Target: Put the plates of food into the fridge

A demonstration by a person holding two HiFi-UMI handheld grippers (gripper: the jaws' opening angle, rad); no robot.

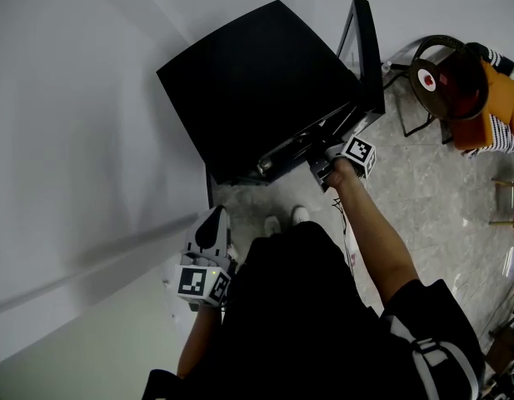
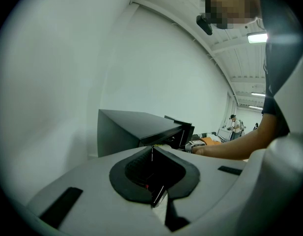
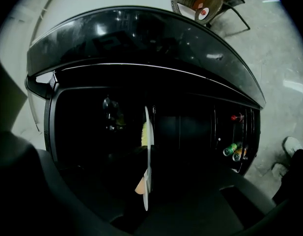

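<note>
The black fridge (image 1: 257, 82) stands against the wall with its door (image 1: 365, 48) swung open to the right. My right gripper (image 1: 323, 167) reaches into the opening, shut on a white plate (image 3: 147, 146). In the right gripper view the plate is edge-on, running between the jaws into the dark interior. It carries yellow food (image 3: 143, 132) and a pale orange piece (image 3: 140, 186). My left gripper (image 1: 212, 227) hangs low beside the person's left leg, well short of the fridge (image 2: 126, 127). Its black pads (image 2: 141, 168) meet with nothing between them.
Bottles (image 3: 232, 150) lie in the door shelf at the right of the opening. A round dark table (image 1: 448, 77) and an orange chair (image 1: 498, 107) stand beyond the door. A white wall (image 1: 73, 140) runs along the left. The person's shoes (image 1: 286, 219) are just before the fridge.
</note>
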